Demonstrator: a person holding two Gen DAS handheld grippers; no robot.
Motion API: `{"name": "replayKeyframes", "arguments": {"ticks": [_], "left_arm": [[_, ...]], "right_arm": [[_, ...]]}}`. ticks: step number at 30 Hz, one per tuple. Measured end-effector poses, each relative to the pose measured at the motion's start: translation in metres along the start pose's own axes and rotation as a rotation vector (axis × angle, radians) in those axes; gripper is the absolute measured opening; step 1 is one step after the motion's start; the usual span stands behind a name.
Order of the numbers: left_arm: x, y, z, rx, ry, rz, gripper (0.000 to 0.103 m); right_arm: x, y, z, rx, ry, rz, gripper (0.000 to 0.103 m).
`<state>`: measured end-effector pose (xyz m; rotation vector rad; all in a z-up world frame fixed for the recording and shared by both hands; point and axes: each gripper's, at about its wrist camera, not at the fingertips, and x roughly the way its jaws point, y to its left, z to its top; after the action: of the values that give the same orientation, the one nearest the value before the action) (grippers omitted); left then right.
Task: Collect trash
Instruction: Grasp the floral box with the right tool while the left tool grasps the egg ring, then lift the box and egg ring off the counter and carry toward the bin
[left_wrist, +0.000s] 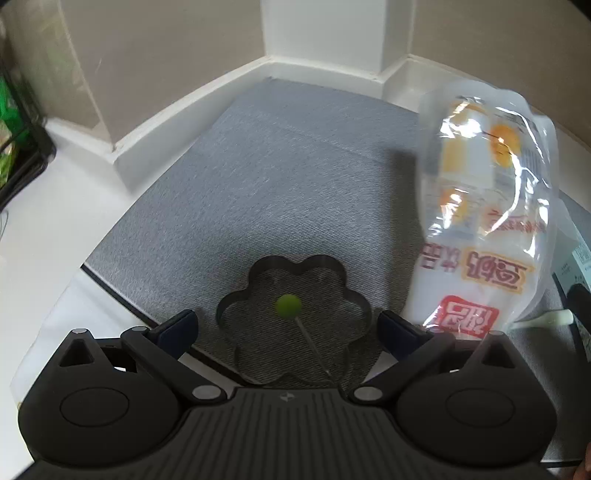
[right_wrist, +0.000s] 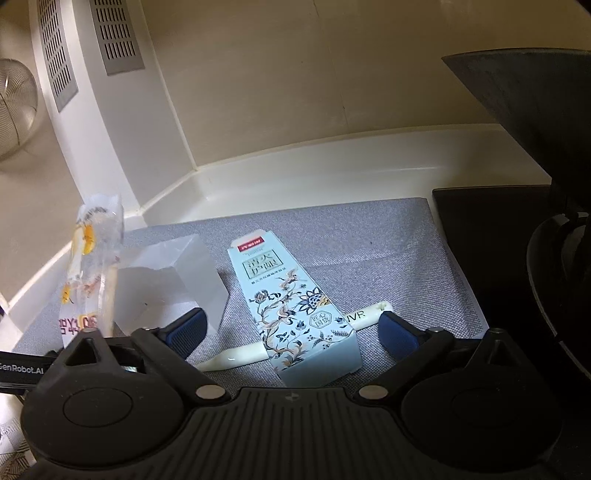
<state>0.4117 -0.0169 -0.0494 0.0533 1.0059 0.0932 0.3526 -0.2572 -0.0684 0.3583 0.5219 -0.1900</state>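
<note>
Right hand-held gripper (right_wrist: 290, 332) released, straddling pale-blue floral cardboard carton (right_wrist: 295, 306) lying over white plastic stick (right_wrist: 240, 356); left hand-held gripper (left_wrist: 286, 328) released. Risk: closing jaws catch stick too.

Both wrist cameras looked down steeply, close over the grey mat (left_wrist: 280, 177) on the counter (right_wrist: 332, 173), toward its back wall; both views shared the plastic wrapper (left_wrist: 487, 206).

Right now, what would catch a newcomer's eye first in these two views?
In the left wrist view, a crinkled clear snack wrapper with orange and red print stands out at right, blurred, over the grey mat. A flower-shaped metal ring lies between the open jaws. In the right wrist view, a pale blue floral carton lies across a white stick.
</note>
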Motion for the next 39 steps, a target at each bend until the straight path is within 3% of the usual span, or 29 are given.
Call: {"name": "replayKeyframes", "arguments": {"ticks": [1, 2, 3, 4, 5, 10, 18, 24, 28, 31, 34, 39], "left_arm": [[0.0, 0.002, 0.001, -0.006, 0.011, 0.002, 0.103], [0.0, 0.004, 0.002, -0.012, 0.018, 0.006, 0.103], [-0.001, 0.006, 0.002, -0.023, 0.02, 0.011, 0.101], [-0.003, 0.009, 0.002, -0.031, 0.02, 0.006, 0.091], [-0.005, 0.012, 0.001, -0.039, 0.021, -0.003, 0.088], [-0.025, 0.018, -0.005, -0.021, -0.034, 0.048, 0.087], [-0.092, 0.048, -0.042, -0.046, -0.183, 0.004, 0.088], [-0.155, 0.085, -0.095, -0.091, -0.269, 0.018, 0.088], [-0.198, 0.117, -0.147, -0.119, -0.307, 0.049, 0.088], [-0.225, 0.139, -0.186, -0.123, -0.316, 0.097, 0.088], [-0.24, 0.158, -0.223, -0.123, -0.315, 0.144, 0.088], [-0.243, 0.172, -0.268, -0.126, -0.269, 0.187, 0.088]], "right_arm": [[-0.002, -0.001, 0.0, 0.006, -0.009, -0.002, 0.079], [-0.003, -0.002, -0.001, 0.012, -0.015, -0.006, 0.057], [-0.003, -0.003, -0.001, 0.016, -0.011, 0.004, 0.047], [-0.002, -0.003, -0.001, 0.019, -0.003, 0.006, 0.047], [-0.002, -0.003, -0.002, 0.022, 0.001, 0.005, 0.046], [-0.011, 0.003, -0.003, -0.017, -0.045, 0.007, 0.041], [-0.033, 0.011, -0.001, -0.054, -0.145, 0.051, 0.041], [-0.042, 0.013, -0.001, -0.048, -0.17, 0.123, 0.041], [-0.056, 0.023, -0.006, -0.11, -0.234, 0.179, 0.041], [-0.07, 0.024, -0.007, -0.081, -0.244, 0.278, 0.041], [-0.097, 0.029, -0.005, -0.071, -0.265, 0.286, 0.041], [-0.17, 0.04, -0.013, -0.123, -0.329, 0.39, 0.041]]}}
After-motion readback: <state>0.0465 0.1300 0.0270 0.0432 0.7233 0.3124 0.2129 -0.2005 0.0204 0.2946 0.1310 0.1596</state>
